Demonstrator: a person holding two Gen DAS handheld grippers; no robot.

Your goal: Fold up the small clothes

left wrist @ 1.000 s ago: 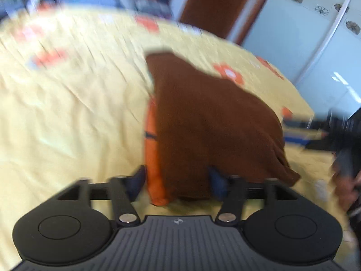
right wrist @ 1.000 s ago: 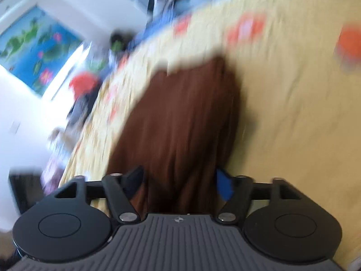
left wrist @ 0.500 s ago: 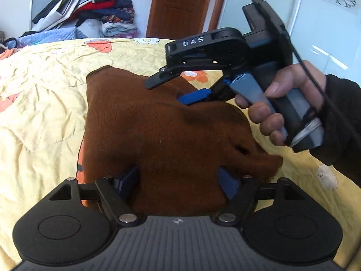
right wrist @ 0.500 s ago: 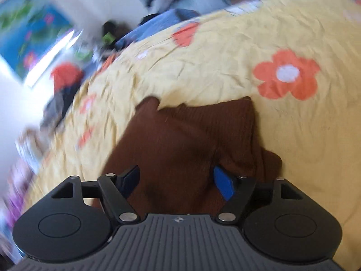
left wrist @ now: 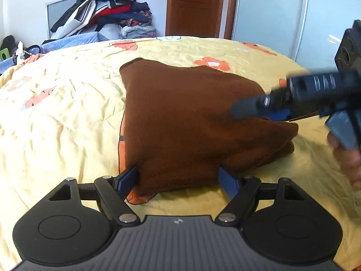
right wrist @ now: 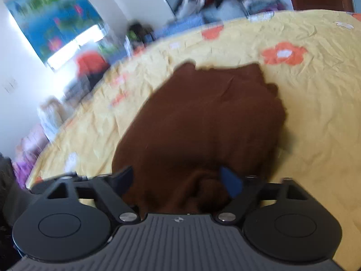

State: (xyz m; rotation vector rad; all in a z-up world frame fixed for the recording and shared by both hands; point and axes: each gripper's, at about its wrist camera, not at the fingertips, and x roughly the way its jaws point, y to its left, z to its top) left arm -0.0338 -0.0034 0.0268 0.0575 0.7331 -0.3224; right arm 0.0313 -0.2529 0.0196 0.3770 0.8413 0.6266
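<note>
No legible txt; white lettering on right tongs [left wrist: 266, 106] too blurred to read.

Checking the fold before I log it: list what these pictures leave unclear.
- Orange layer, left wrist view: the brown garment covers all but an edge, so its shape is hidden.
- Right tongs, left wrist view: motion blur; whether they pinch cloth cannot be told.
- Garment's near edge, right wrist view: blurred and cut off by the tool body.
- Left tongs: just opened wider; pad contact with the cloth is unclear.
</note>
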